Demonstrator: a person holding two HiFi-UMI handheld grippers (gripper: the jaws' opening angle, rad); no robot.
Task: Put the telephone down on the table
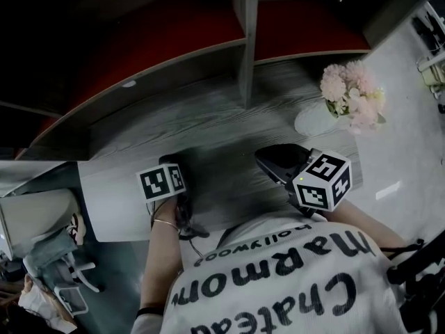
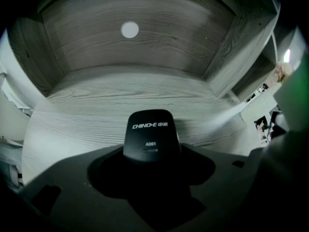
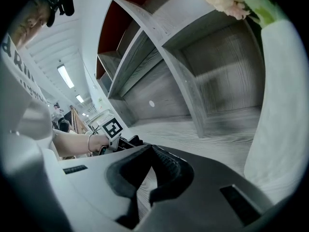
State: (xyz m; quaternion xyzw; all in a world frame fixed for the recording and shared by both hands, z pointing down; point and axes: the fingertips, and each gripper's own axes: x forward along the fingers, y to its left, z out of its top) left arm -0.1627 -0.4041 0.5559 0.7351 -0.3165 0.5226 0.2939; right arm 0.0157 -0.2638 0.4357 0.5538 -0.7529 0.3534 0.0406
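Telephone: black handset, lower centre of the left gripper view, over the grey wooden table.
Left gripper: jaws clamped on the telephone.
Right gripper: jaws together, empty.
Flowers: upper right.

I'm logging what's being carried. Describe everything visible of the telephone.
The telephone is black, smooth and plastic-looking, with a rounded end bearing white print: CHINO-E and A061. That end sticks out forward from the left tool, whose jaws grip its hidden lower part. It is over the grey wood-grain table; whether it touches the table cannot be told.
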